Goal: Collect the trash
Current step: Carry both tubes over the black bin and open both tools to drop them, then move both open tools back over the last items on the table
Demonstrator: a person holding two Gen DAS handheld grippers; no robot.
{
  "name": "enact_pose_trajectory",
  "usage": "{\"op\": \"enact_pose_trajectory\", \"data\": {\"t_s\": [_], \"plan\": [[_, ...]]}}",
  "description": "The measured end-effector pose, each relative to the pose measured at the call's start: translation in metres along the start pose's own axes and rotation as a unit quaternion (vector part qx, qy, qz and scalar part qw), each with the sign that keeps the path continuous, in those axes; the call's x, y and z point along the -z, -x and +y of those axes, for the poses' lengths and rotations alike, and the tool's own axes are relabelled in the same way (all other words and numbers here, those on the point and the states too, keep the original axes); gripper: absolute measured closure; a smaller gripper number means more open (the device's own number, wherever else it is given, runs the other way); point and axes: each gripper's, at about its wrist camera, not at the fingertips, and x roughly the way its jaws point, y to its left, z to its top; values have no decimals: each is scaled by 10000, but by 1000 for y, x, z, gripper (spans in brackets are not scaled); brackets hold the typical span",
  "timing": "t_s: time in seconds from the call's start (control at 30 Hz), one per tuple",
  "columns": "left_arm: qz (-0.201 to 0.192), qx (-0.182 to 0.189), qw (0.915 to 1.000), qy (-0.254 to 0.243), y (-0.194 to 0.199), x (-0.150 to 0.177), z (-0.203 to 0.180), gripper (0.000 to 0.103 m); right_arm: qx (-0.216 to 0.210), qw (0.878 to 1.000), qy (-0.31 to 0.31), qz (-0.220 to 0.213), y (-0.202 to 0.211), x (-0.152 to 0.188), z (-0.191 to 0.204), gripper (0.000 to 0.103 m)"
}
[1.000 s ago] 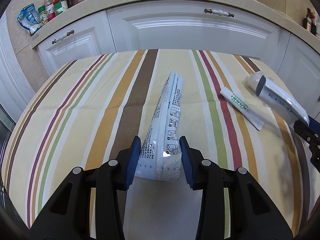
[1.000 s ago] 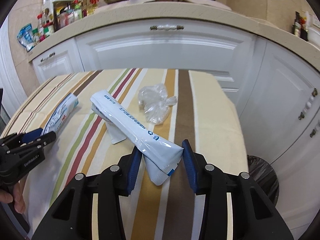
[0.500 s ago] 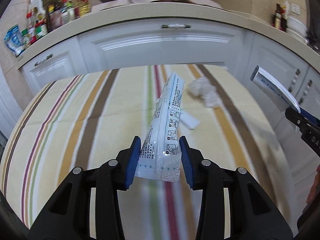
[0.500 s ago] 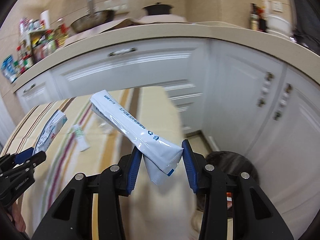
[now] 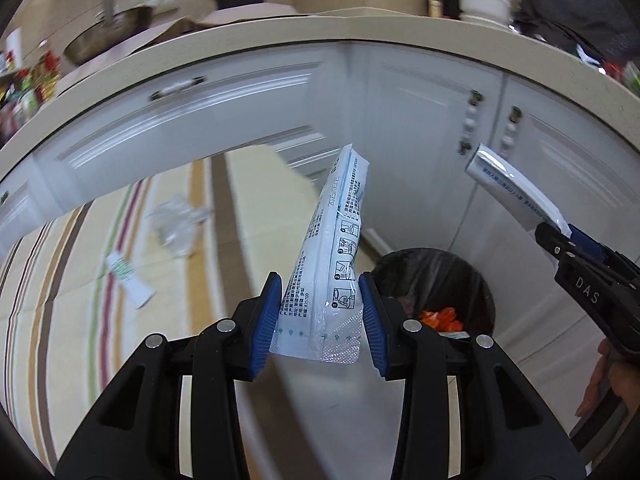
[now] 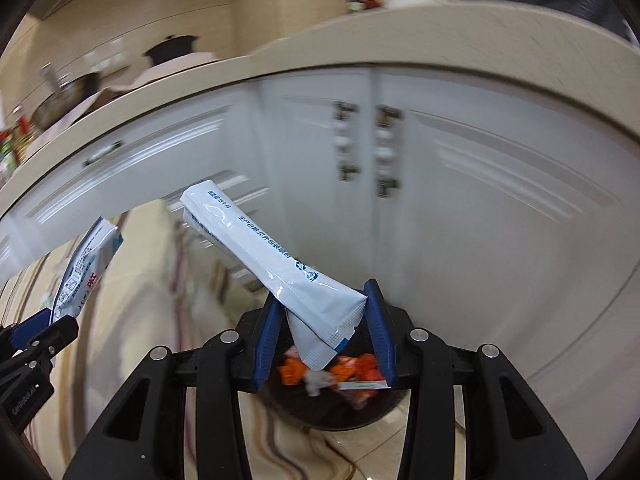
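1. Two grippers in view, each clamped on one piece of trash; landmark for all positions: round black-lined trash bin (image 5: 436,280) on the floor against the white cabinet doors (image 5: 420,128).
2. Left gripper (image 5: 320,322): blue pads pressed on both sides of a flat white wet-wipe pack with blue print (image 5: 334,248). Pack upright, lower sealed end between the pads, top end tilted toward the cabinets; just left of the bin rim in the left wrist view.
3. Right gripper (image 6: 324,334): blue pads closed on the folded end of a long white plastic sachet with blue print (image 6: 272,256). Sachet angled up and to the left, clamped end directly over the bin opening in the right wrist view.
4. Bin contents: orange scraps (image 6: 352,364) and pale wrappers, partly hidden behind the right gripper.
5. Left of the bin: table under a cream cloth with coloured stripes (image 5: 80,280). Lying on it, well apart from the bin: crumpled clear plastic bag (image 5: 178,226) and small white tube with green print (image 5: 128,278).
6. Background blurred in both views.
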Motion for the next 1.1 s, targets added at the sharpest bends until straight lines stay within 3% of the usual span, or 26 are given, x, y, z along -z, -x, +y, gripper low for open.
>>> {"op": "enact_pose_trajectory", "data": {"t_s": [0.3, 0.5, 0.57, 0.63, 0.7, 0.83, 0.93, 1.1], "plan": [[356, 271, 9983, -373, -58, -16, -72, 64, 328, 9989, -292, 172, -40, 9, -46, 62], [605, 392, 9971, -262, -88, -29, -93, 64, 378, 9984, -347, 229, -63, 10, -54, 61], [640, 417, 9966, -294, -94, -30, -99, 64, 363, 9983, -365, 259, -72, 10, -55, 56], [678, 372, 9964, -345, -104, -29, -105, 52, 377, 9980, -411, 298, -81, 13, -57, 48], [756, 298, 9956, -457, -113, -26, -110, 48, 418, 9977, -433, 312, -86, 16, -58, 42], [942, 284, 9942, -428, -122, -22, -109, 48, 443, 9976, -416, 342, -86, 18, -57, 42], [905, 303, 9949, -336, -117, -24, -105, 42, 453, 9977, -392, 332, -80, 18, -57, 42], [739, 330, 9965, -217, -95, -31, -90, 40, 413, 9983, -351, 212, -62, 11, -49, 42]]}}
